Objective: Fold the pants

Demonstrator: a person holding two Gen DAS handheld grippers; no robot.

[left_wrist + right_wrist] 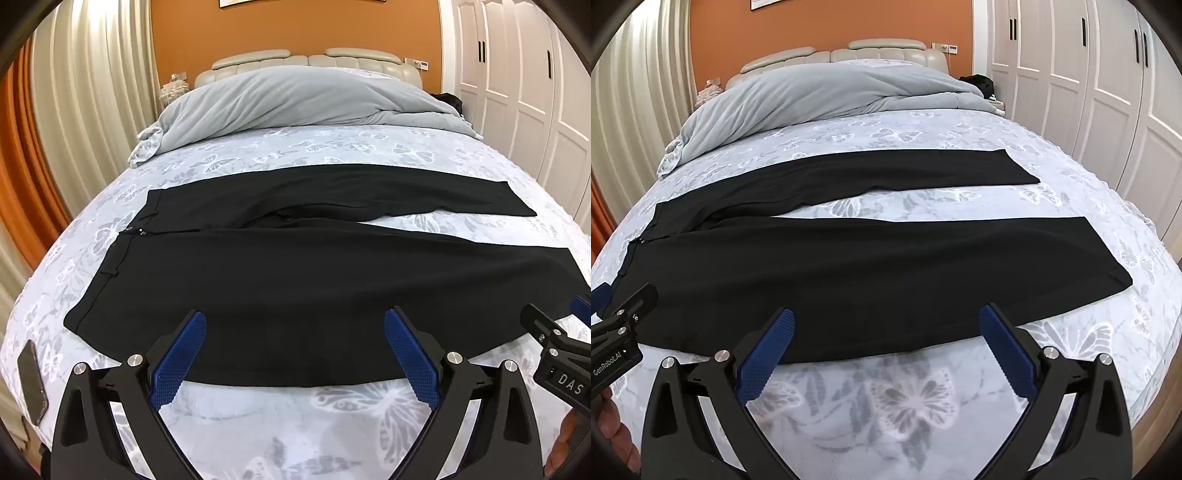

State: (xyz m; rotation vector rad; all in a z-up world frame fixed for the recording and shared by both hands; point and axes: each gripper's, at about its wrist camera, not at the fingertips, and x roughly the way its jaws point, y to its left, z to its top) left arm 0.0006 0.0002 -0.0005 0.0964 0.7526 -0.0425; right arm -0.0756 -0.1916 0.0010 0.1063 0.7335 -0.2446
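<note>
Black pants [295, 280] lie flat across the bed, waistband at the left, both legs running right and spread apart in a V. They also show in the right wrist view [868, 273]. My left gripper [295, 325] is open and empty, hovering over the near edge of the near leg, toward the waist half. My right gripper [886, 325] is open and empty over the near edge of the same leg, toward the hem half. Each gripper shows at the edge of the other's view, the right one [554, 332] and the left one [620, 314].
The bed has a butterfly-print sheet [332, 424]. A grey duvet [288, 99] is bunched at the headboard end. A dark phone [33, 380] lies at the bed's near left edge. Curtains hang on the left, white wardrobe doors [1089, 92] stand on the right.
</note>
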